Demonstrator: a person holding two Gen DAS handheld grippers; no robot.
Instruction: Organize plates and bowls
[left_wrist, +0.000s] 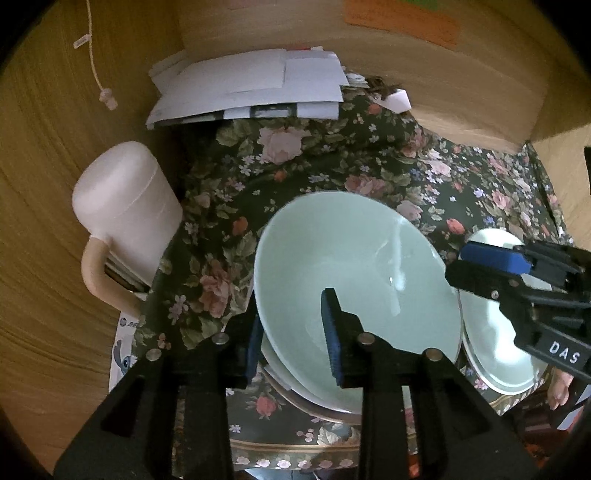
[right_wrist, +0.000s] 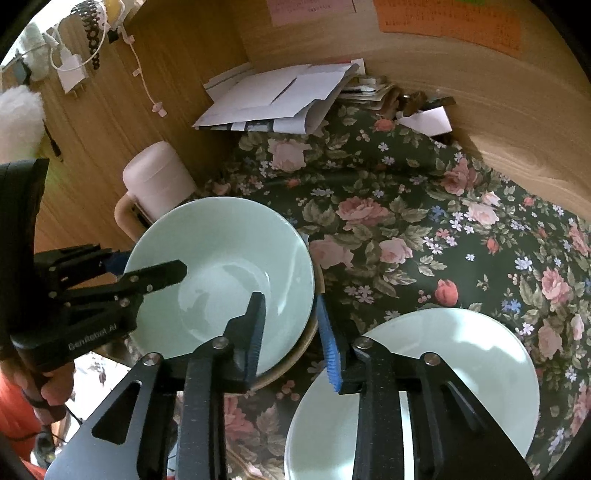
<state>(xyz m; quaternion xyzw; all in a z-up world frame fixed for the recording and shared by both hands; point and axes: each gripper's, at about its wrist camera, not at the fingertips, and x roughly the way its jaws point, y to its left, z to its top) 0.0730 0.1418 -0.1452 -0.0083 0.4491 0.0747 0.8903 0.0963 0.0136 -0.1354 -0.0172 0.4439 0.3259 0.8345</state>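
Left to right. At far left, a pale jug (left_wrist: 125, 206) with a curved handle stands against the wooden wall (left_wrist: 40, 221), near the bowl but apart from it. A stack of papers (left_wrist: 251, 88) lies at the back of the flowered cloth (left_wrist: 332, 155).

The left gripper (left_wrist: 291, 332) straddles the near-left rim of the green bowl (left_wrist: 354, 266): one finger sits outside the wall and the other inside the hollow, the gap between them moderate. Whether the pads press the rim cannot be told from either view. The bowl rests tilted on a stack of plates (left_wrist: 310, 402), of which only the edges show beneath it.

The right gripper (right_wrist: 291, 332) stands at the bowl's opposite rim, one finger over the hollow and the other outside the wall, above the cloth. Its gap is narrow, yet contact with the rim cannot be confirmed. Farther right lies a second pale plate (right_wrist: 461, 369) flat on the cloth, just beside the stack and partly under the right gripper.

The step in hand appears to be seating or lifting the bowl at the stack with both tools. The next move likely calls for an even two-sided hold, so that the tilted bowl does not slide on the glazed plates below. The jug crowds the left side, and the second plate limits room on the right.
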